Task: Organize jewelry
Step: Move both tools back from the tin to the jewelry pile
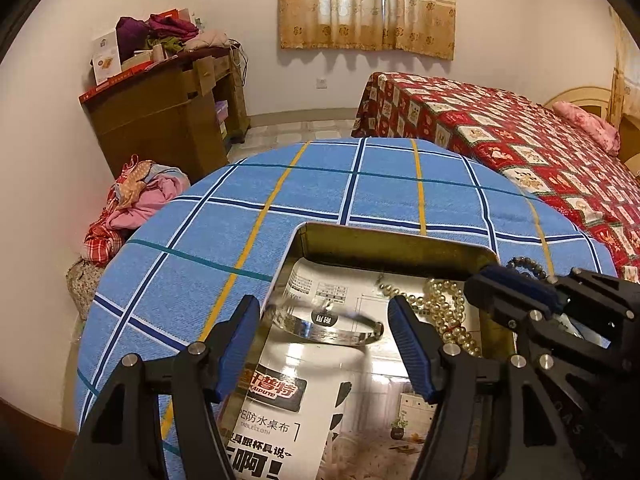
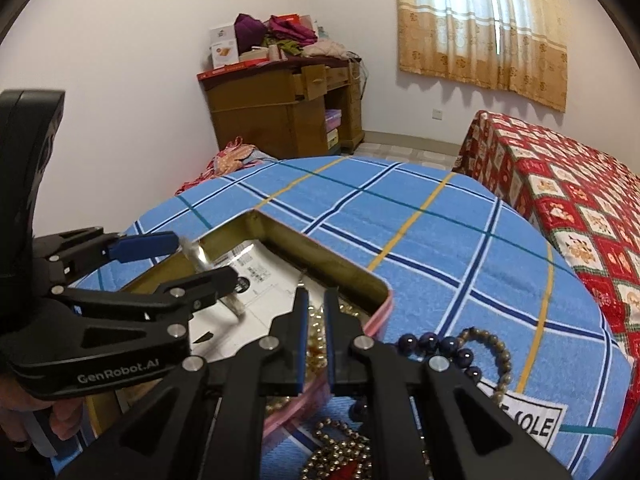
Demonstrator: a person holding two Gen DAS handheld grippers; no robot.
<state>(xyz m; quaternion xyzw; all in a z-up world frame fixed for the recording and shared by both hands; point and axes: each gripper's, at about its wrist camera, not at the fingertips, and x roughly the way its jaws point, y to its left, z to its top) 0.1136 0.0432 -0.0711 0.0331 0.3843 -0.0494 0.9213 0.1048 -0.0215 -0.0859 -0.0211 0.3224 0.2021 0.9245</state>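
An open tin box [image 1: 394,242] lined with printed paper stands on the blue checked table. My left gripper [image 1: 324,344] is open over it, and a silver bangle [image 1: 332,326] lies between its fingers, apparently loose. In the right wrist view the left gripper [image 2: 200,260] reaches in from the left with the bangle [image 2: 200,258] at its tips. A pearl necklace [image 1: 450,312] lies in the box's right part. My right gripper [image 2: 316,336] hovers above the pearls [image 2: 316,332], jaws nearly closed with a narrow gap, gripping nothing that I can see.
Dark blue beads [image 2: 440,346], a brown bead bracelet [image 2: 500,356] and a gold bead piece [image 2: 340,450] lie on the cloth [image 2: 440,248] right of the box. A red-covered bed [image 1: 520,148] stands to the right, a wooden desk [image 1: 168,112] at the back.
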